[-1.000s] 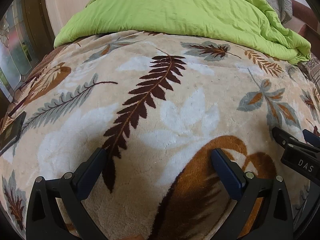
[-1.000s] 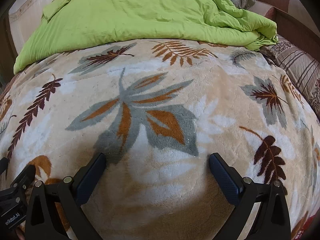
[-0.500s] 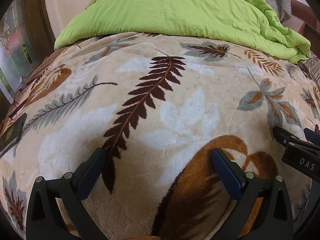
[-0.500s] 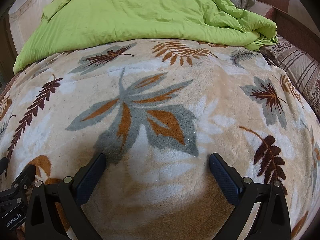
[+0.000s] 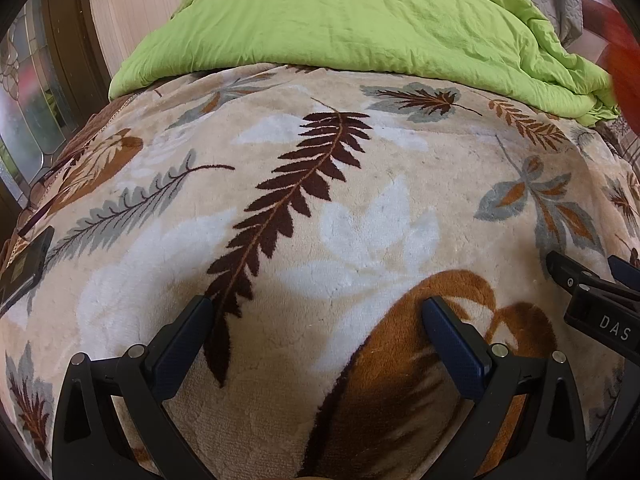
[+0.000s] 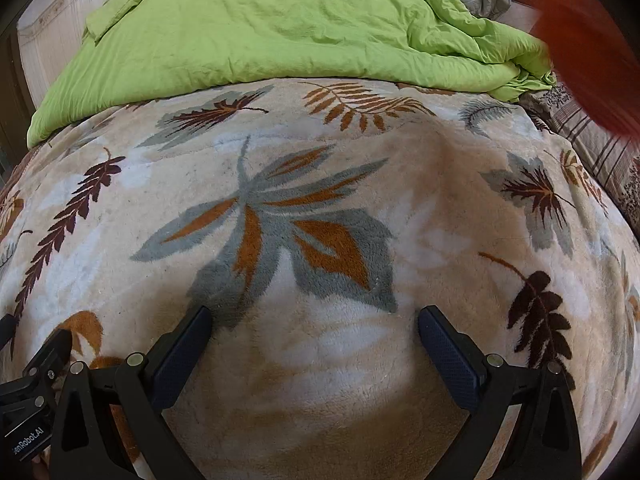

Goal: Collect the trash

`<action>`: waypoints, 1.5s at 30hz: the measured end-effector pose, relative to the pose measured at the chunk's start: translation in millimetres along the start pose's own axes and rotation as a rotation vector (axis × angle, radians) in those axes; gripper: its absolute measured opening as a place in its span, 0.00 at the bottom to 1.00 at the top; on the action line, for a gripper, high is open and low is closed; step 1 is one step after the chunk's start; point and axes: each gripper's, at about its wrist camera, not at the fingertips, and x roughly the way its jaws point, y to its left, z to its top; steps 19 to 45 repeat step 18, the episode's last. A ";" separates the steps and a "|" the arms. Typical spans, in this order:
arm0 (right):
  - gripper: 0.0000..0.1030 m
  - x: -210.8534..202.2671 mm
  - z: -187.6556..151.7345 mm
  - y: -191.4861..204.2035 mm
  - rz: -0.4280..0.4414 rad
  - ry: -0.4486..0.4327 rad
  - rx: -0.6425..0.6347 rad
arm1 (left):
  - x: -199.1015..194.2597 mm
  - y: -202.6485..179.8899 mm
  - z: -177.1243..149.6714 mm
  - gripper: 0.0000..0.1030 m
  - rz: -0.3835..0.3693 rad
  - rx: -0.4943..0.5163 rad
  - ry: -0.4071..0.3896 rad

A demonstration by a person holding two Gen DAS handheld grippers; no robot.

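No trash lies in plain sight on the leaf-patterned beige blanket [image 5: 352,184] [image 6: 420,216]. My left gripper [image 5: 316,312] hovers low over the blanket, open, nothing between its fingers. My right gripper [image 6: 314,320] hovers beside it, also open and empty. Part of the right gripper's body [image 5: 600,308] shows at the right edge of the left wrist view. The left gripper's body [image 6: 28,396] shows at the lower left of the right wrist view. A blurred red object [image 6: 580,40] [image 5: 626,76] is at the upper right in both views; I cannot tell what it is.
A rumpled lime-green duvet [image 5: 360,20] [image 6: 280,24] covers the far half of the bed. A dark flat device [image 5: 24,268] lies on the blanket's left edge. A striped pillow [image 6: 596,148] sits far right. A glass-panelled door [image 5: 36,92] stands at left.
A blurred red object has come into the upper right of both views. Both grippers have stayed nearly still and open.
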 end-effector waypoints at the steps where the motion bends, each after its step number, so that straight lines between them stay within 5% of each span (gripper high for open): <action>1: 1.00 0.0 -0.1 0.2 0.000 -0.001 0.000 | -0.1 -0.1 -0.2 1.00 -0.002 -0.002 0.000; 45: 1.00 -0.6 -0.2 -0.3 0.000 0.000 0.000 | 1.6 4.5 1.4 1.00 -0.002 -0.003 0.000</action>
